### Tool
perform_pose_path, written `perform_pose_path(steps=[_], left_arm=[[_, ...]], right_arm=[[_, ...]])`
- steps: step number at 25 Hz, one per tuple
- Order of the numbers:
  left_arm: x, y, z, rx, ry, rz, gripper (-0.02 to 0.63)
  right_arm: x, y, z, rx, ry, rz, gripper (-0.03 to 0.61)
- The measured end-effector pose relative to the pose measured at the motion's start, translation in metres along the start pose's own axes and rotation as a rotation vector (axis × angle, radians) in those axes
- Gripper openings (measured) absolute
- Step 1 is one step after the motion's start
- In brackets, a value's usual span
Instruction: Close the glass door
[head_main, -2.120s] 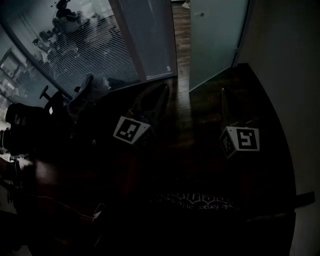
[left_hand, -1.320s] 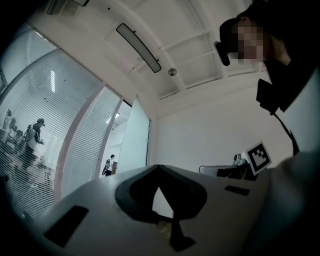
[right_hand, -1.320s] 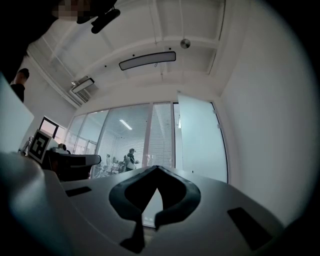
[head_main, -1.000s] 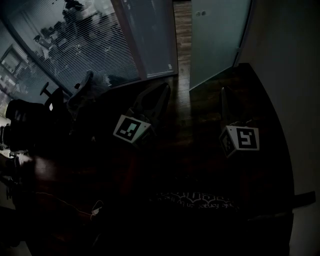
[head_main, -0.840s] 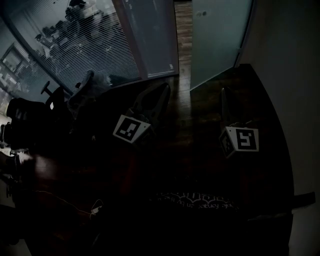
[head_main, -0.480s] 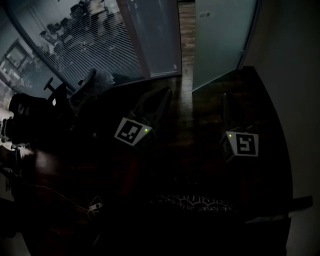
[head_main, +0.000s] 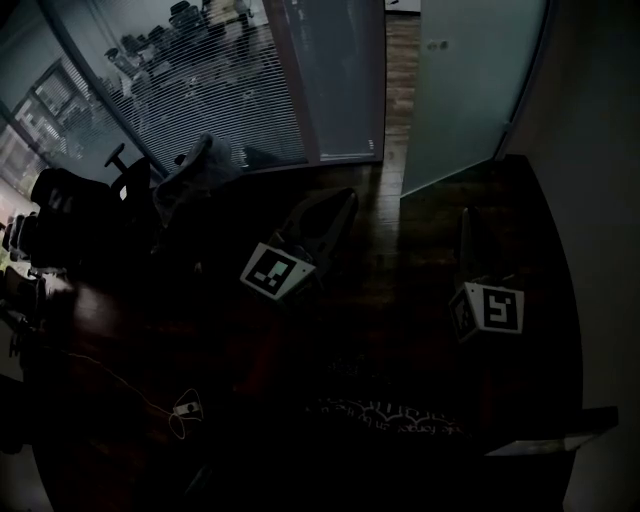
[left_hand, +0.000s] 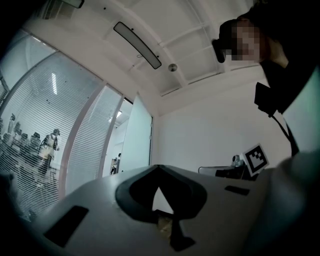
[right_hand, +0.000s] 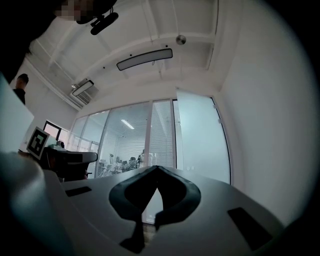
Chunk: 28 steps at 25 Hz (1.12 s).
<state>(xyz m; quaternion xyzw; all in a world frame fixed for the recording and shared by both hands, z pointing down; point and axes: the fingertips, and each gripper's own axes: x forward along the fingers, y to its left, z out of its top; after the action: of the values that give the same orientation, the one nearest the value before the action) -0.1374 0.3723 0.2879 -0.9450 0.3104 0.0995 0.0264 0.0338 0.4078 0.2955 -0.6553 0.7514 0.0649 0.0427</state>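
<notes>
The frosted glass door (head_main: 462, 90) stands ajar at the top right of the head view. Its lower edge angles away from the frame of the glass partition with horizontal blinds (head_main: 190, 90), and a strip of dark wooden floor (head_main: 398, 60) shows through the gap between them. Two small round fittings sit side by side on the door's upper part. In the right gripper view the door (right_hand: 202, 142) is a pale panel between the blinds and the white wall (right_hand: 260, 125). In the left gripper view it (left_hand: 137, 137) rises beyond the partition.

The left gripper (head_main: 348, 196) points toward the gap, well short of the door. In its own view the left gripper (left_hand: 158, 167) has its dark jaws clenched, tips meeting, with nothing between them. The right gripper (head_main: 466, 213) points at the door's lower edge without touching it. Its own view shows the right gripper (right_hand: 157, 168) clenched too and holding nothing.

Each gripper carries a white marker cube, the left one (head_main: 278, 272) and the right one (head_main: 490, 310), printed with black square code patterns; no letters can be read on them. A grey office chair (head_main: 192, 178) stands near the partition, left of the left gripper. A long dark ceiling lamp (right_hand: 145, 59) hangs overhead.
</notes>
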Motion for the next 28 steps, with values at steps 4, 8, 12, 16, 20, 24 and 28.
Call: perform_pose_path(steps=[4,8,12,16,20,24,28], left_arm=[[0.015,0.017,-0.007,-0.014,-0.007,-0.013,0.002],[0.036,0.039,-0.006,-0.026,-0.016,-0.032,0.002],[0.055,0.068,-0.004,-0.033,-0.027,-0.045,0.002],[0.073,0.094,-0.002,-0.033,-0.034,-0.066,0.002],[0.086,0.118,-0.008,-0.037,-0.028,-0.074,0.002],[0.094,0.142,-0.013,-0.011,-0.003,-0.068,0.002],[0.101,0.164,-0.019,-0.024,0.008,-0.066,0.002]], right_arm=[[0.022,-0.001,-0.004,-0.015,0.002,0.001,0.003],[0.049,-0.009,-0.002,-0.025,0.002,-0.018,0.003],[0.081,-0.010,-0.002,-0.040,0.001,-0.032,0.003],[0.110,-0.008,0.000,-0.041,-0.008,-0.044,0.003],[0.135,-0.010,-0.004,-0.030,-0.010,-0.066,0.003],[0.157,-0.012,-0.009,-0.026,0.001,-0.079,0.003],[0.178,-0.009,-0.014,-0.025,0.009,-0.078,0.003]])
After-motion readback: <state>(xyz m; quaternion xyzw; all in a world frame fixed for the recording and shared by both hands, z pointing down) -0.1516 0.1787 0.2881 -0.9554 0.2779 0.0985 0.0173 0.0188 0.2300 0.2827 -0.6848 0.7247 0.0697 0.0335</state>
